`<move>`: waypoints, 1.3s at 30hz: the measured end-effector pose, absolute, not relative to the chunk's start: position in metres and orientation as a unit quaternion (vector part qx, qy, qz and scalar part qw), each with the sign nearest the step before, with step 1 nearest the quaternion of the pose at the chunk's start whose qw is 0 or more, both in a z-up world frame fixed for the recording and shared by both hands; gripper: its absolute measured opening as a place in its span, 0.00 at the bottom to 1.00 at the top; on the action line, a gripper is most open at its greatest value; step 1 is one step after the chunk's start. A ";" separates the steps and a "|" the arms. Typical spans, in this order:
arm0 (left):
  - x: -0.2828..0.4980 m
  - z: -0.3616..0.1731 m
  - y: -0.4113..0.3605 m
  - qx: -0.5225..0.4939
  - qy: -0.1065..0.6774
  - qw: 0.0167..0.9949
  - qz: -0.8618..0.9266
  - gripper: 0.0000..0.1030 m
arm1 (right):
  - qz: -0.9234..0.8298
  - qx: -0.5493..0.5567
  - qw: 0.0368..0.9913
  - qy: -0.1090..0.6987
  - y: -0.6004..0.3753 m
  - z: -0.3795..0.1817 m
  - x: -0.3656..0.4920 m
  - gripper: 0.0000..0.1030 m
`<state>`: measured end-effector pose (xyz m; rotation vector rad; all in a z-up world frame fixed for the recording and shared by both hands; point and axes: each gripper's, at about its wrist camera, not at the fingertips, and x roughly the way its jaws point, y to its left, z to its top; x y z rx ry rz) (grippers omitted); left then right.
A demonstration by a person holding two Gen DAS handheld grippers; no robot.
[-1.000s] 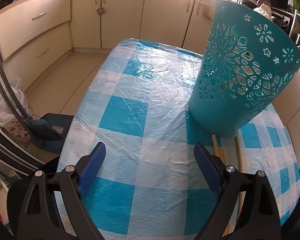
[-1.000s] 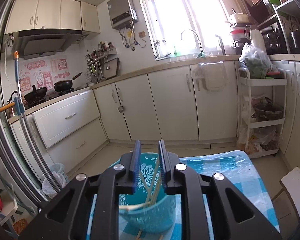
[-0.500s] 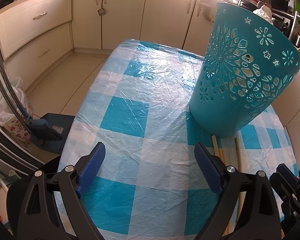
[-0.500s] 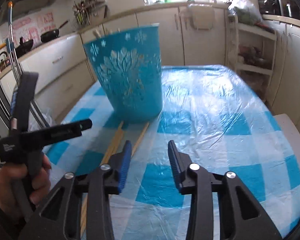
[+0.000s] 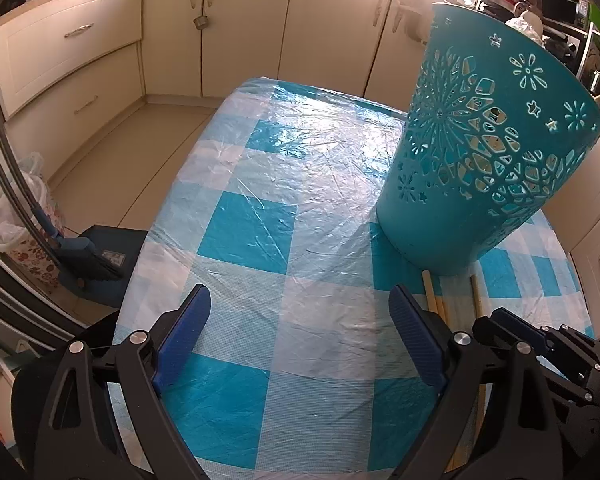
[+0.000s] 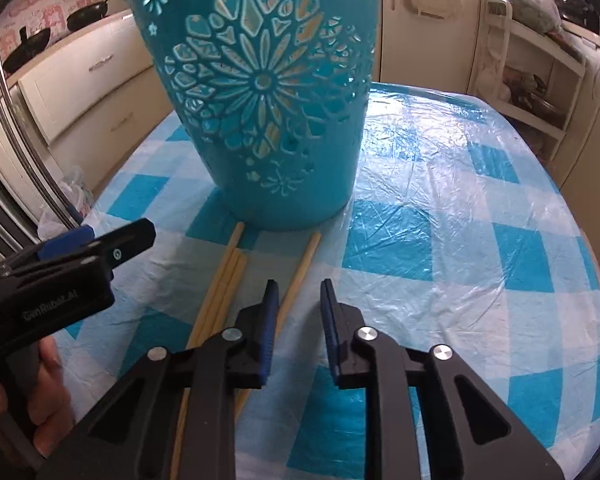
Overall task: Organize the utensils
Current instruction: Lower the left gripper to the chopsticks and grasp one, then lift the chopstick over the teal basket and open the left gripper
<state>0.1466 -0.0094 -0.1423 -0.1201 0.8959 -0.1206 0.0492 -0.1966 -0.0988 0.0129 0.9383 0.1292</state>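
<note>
The teal basket [image 6: 266,92] stands on the checked tablecloth [image 6: 440,216], and the chopsticks [image 6: 220,292] lie just in front of its base. The right gripper [image 6: 298,300] hangs beside them, its jaws just closing to a narrow gap with nothing between. The left gripper [image 5: 298,334], left of the basket, is wide and holds nothing.

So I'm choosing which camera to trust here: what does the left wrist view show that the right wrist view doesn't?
Only the left wrist view: its own left gripper wide open over bare cloth, and a blue dustpan on the floor.
Only the right wrist view: a hand gripping the left gripper's handle, and a white shelf rack.
Both: the teal cut-out plastic basket, pale wooden chopsticks at its base, and the checked plastic tablecloth.
</note>
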 end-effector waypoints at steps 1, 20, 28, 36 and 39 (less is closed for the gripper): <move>0.147 -0.143 -0.009 -0.058 0.433 0.898 -0.059 0.84 | 0.067 0.000 0.888 0.454 -0.198 -0.099 0.048 0.10; 0.137 -0.149 -0.072 0.062 0.467 0.875 -0.108 0.84 | 0.064 0.049 0.892 0.445 -0.252 -0.101 0.021 0.07; 0.138 -0.147 -0.078 0.073 0.469 0.874 -0.109 0.65 | 0.066 0.049 0.892 0.445 -0.252 -0.099 0.021 0.07; 0.152 -0.142 -0.086 0.049 0.489 0.860 -0.137 0.07 | 0.066 0.053 0.892 0.445 -0.252 -0.099 0.022 0.07; 0.153 -0.143 -0.086 0.048 0.492 0.859 -0.136 0.07 | 0.066 0.055 0.892 0.444 -0.253 -0.099 0.022 0.07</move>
